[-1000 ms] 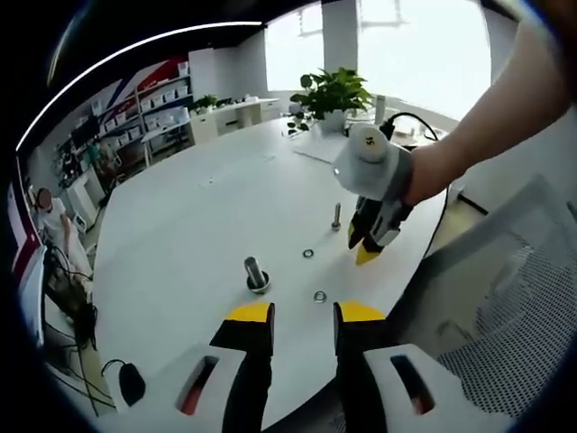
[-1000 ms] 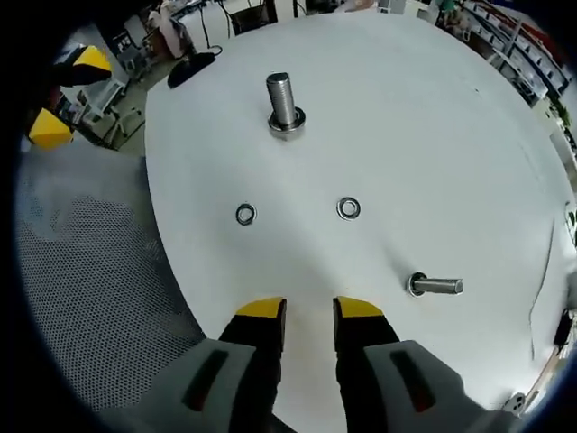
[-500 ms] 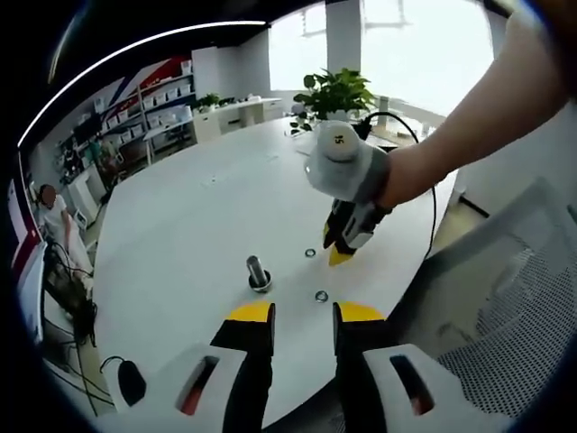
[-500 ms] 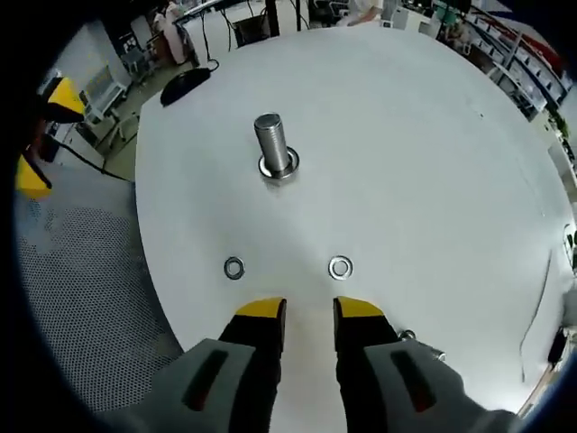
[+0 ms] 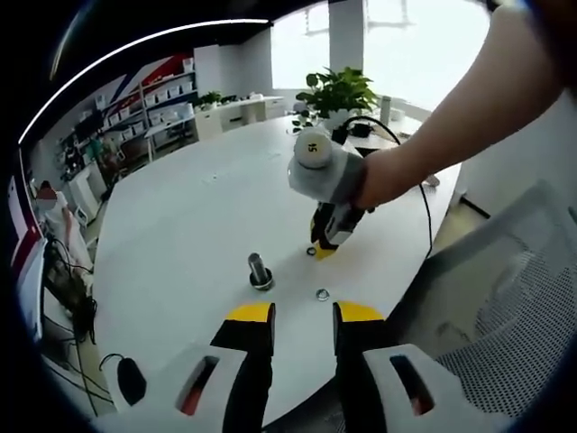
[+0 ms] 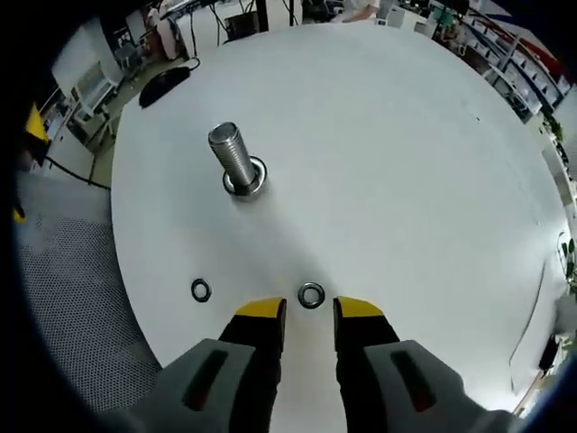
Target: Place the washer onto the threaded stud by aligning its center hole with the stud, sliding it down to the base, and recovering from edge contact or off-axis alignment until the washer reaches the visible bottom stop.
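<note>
Hovering right tongs (image 6: 309,311): jaws slightly apart, empty, washer (image 6: 311,295) just ahead between the tips, flat on worktop (image 6: 406,162).
Stud (image 6: 234,159): upright, beyond, ahead-left.
Left tongs (image 5: 302,315): slightly apart, empty, farther off.

right gripper (image 6: 309,309) now lower, tips astride washer (image 6: 311,295) | seemingly just above table (image 6: 406,180) | jaw gap unchanged
</note>
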`<act>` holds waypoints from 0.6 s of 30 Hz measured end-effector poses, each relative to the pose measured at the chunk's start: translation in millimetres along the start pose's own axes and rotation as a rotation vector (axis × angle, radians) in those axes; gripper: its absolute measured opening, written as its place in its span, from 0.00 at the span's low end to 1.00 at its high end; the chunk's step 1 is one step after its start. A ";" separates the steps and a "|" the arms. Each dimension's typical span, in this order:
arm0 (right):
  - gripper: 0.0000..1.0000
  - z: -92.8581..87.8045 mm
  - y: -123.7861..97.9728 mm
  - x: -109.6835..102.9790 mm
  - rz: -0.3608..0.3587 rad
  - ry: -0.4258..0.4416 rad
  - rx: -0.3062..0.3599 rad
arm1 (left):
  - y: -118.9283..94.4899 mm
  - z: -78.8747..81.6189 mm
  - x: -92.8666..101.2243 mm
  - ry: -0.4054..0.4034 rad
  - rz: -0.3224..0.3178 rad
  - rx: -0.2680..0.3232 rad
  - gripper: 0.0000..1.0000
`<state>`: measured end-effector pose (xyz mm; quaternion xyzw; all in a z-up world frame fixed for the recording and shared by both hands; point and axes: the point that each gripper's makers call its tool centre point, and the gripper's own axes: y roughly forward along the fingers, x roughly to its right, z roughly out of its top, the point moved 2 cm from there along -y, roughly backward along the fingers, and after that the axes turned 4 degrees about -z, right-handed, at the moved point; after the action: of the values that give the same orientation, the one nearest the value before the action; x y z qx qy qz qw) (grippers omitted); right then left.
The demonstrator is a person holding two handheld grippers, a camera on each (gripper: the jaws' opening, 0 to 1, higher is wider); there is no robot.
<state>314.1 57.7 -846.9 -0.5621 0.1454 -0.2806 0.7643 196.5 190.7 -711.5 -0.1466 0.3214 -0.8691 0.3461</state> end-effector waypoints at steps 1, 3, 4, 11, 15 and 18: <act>0.23 -0.3 0.8 -0.3 0.005 0.005 -0.005 | 0.1 -0.3 0.2 0.000 -0.001 -0.002 0.24; 0.23 -1.3 2.9 -4.5 0.023 0.004 -0.012 | 0.2 -0.5 0.9 0.002 -0.003 -0.004 0.23; 0.23 -0.4 2.5 -4.1 0.015 -0.007 -0.007 | 0.3 -0.5 1.0 0.004 -0.002 -0.004 0.23; 0.20 2.8 3.3 -7.0 0.031 -0.035 0.005 | 0.2 -0.9 -0.5 -0.005 0.001 -0.004 0.23; 0.18 1.8 2.8 -8.9 0.038 -0.053 0.004 | -1.0 0.7 -1.9 -0.013 0.005 0.008 0.23; 0.17 0.6 1.8 -10.9 0.048 -0.069 0.001 | -0.7 -0.6 -1.8 -0.012 0.005 0.002 0.23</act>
<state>306.2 65.0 -849.4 -0.5676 0.1323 -0.2428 0.7755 197.2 192.6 -711.6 -0.1508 0.3187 -0.8678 0.3502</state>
